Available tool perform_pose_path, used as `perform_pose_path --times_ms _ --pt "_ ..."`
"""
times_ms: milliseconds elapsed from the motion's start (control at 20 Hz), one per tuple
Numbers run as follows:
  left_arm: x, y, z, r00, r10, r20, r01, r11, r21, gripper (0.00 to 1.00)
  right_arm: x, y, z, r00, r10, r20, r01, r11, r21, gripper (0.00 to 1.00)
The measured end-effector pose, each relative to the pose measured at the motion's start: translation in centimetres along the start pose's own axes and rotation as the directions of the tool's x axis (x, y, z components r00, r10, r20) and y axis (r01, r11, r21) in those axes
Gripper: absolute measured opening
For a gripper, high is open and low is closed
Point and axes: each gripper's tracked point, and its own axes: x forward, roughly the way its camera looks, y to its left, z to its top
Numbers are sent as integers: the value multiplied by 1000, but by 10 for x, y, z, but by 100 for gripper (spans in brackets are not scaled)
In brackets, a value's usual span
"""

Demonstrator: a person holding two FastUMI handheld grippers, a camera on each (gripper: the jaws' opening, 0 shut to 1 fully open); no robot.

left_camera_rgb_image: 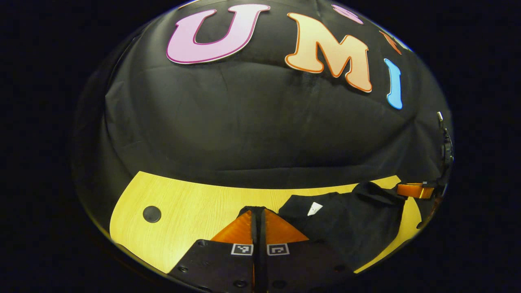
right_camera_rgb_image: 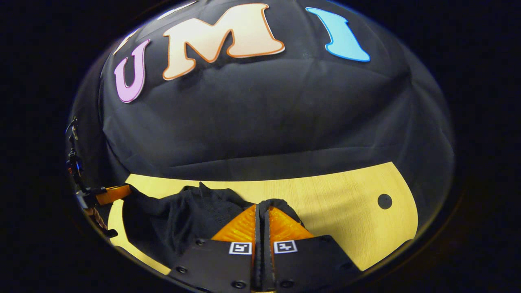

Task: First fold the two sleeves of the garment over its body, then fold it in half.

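A black garment with a small white neck label lies bunched on the yellow wooden table. My left gripper is shut, with a thin edge of the black cloth pinched at its tips. At the far right of the left gripper view, the right gripper holds another edge of the cloth. In the right gripper view the garment spreads to the left, and my right gripper is shut with cloth wrapped over its tips. The left gripper grips the cloth's far left corner there.
A round black hole sits in the tabletop left of the garment, and the same hole appears on the bare table to the right. The black cloth wall rises straight behind the table's far edge.
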Motion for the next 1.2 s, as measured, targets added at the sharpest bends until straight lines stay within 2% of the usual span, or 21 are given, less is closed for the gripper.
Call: perform_pose_path --times_ms 50,100,150,200,250,400,450,600,800,900,950,1000,1050,1200 --pt "7 3 -4 1000 7 0 -7 1000 4 0 7 -3 -5 1000 -11 -10 11 1000 -2 10" --pt "10 3 -7 1000 9 0 -9 1000 6 7 10 -6 -9 999 -27 -17 27 1000 -11 17" --pt "16 1 -7 1000 12 1 -12 1000 5 10 11 -10 -10 999 -41 -19 41 999 -22 18" --pt "16 4 -8 1000 27 -1 -27 1000 12 27 10 -11 -10 999 -49 -10 49 998 -29 29" --pt "16 6 -8 999 38 -1 -38 999 10 44 8 -7 -9 999 -42 0 42 999 -27 34" --pt "-2 1 -12 999 33 -31 -34 999 -30 95 -9 -1 -6 998 -45 39 46 999 -26 83" --pt "-12 2 -7 999 38 -12 -38 999 -36 94 -19 2 -4 998 -43 55 45 999 -25 100" --pt "-41 -2 9 998 46 49 -45 999 -20 95 -45 9 3 992 -46 121 50 998 -31 100" --pt "-94 -21 20 994 23 107 -23 1000 3 95 -93 20 3 982 -46 185 60 996 -69 100" --pt "-124 -33 24 991 13 136 -11 1000 -15 95 -122 31 -1 976 -32 213 52 995 -90 96" --pt "-139 -37 24 989 13 150 -10 1000 -21 95 -138 37 -2 973 -17 229 39 995 -92 100" --pt "-157 -42 26 986 15 167 -11 1000 -21 95 -152 42 -4 969 -7 246 31 995 -93 96" --pt "-178 -47 32 977 19 211 -17 1000 -10 95 -168 45 -7 965 0 262 27 995 -97 99" --pt "-239 -57 56 941 17 339 -27 999 25 95 -221 49 -9 940 -1 341 53 988 -144 99"
